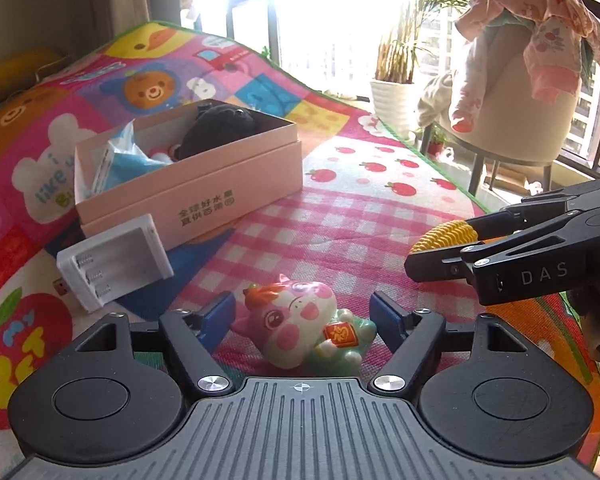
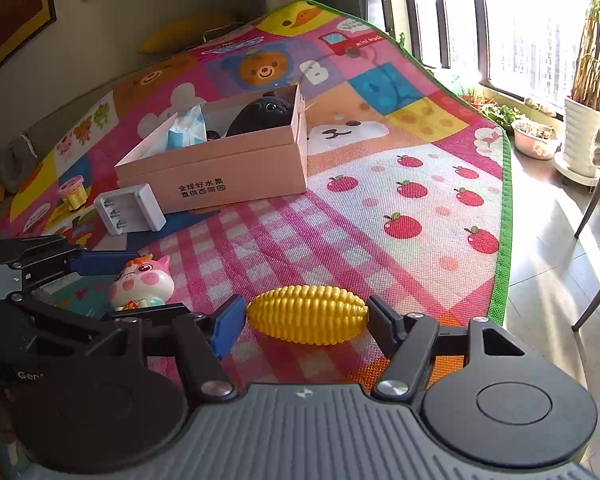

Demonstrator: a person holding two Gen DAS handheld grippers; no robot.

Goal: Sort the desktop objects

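The right gripper (image 2: 306, 316) clasps the ribbed yellow plastic corn (image 2: 307, 314) lengthwise at its tapered tips. The left gripper (image 1: 302, 312) brackets the glossy pink-and-white pig figurine (image 1: 300, 330) at lower centre, pads not pressing. Either rounded toy could squirt free.

i was in a home, prob a living rm: kids' cartoon play mat (image 2: 380, 184) under me, framed pics (image 2: 16, 12) on the wall, big windows (image 1: 332, 20) w/ potted plants (image 1: 400, 64), and a padded chair (image 1: 512, 104) draped w/ baby clothes (image 1: 540, 20).
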